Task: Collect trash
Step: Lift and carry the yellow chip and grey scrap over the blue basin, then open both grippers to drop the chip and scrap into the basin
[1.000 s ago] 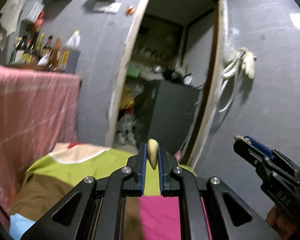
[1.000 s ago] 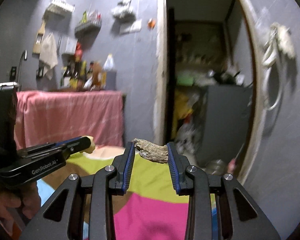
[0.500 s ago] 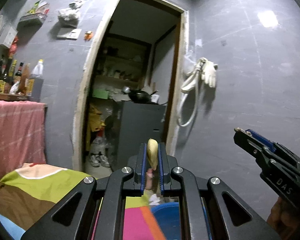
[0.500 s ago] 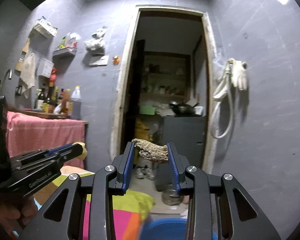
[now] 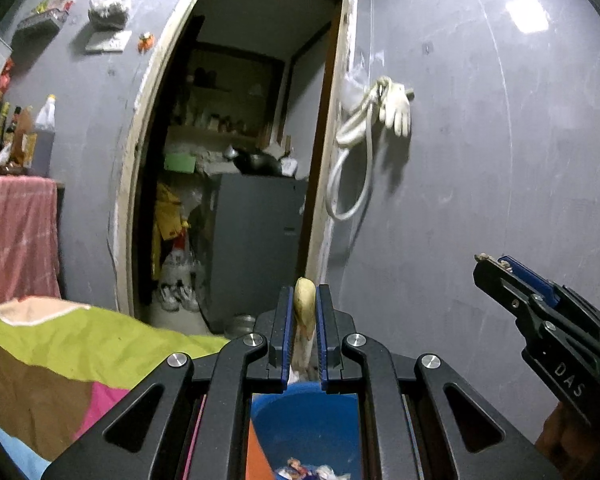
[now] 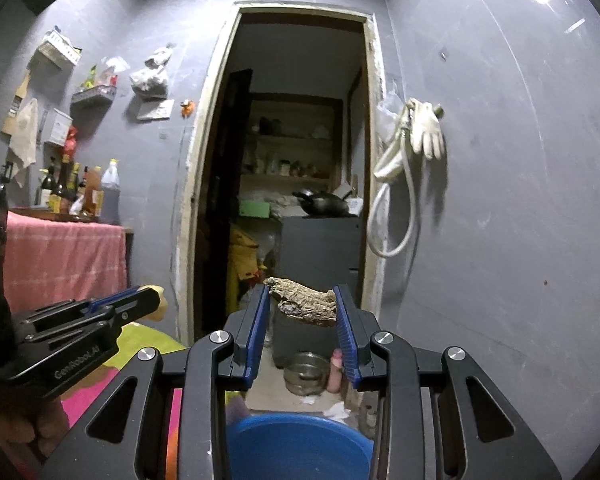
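Observation:
My left gripper (image 5: pixel 304 300) is shut on a small pale yellow scrap (image 5: pixel 305 305), held in the air above a blue bin (image 5: pixel 304 428) that has colourful litter at its bottom. My right gripper (image 6: pixel 303 300) is shut on a brown, dry, crumpled scrap (image 6: pixel 306 302) and hangs over the same blue bin (image 6: pixel 296 446). The right gripper also shows at the right edge of the left wrist view (image 5: pixel 496 272). The left gripper shows at the left of the right wrist view (image 6: pixel 148 302).
A multicoloured cloth (image 5: pixel 60 356) covers a surface to the left of the bin. A dark doorway (image 6: pixel 296 200) opens ahead, with a grey cabinet (image 6: pixel 320 256), a metal pot (image 6: pixel 304 372) on the floor, and a hose and glove (image 6: pixel 416 140) on the grey wall. A pink-draped counter (image 6: pixel 60 264) carries bottles.
Both grippers have swung right from over the cloth toward the doorway wall, and the blue bin has come into view beneath them. Each stays shut on its scrap.

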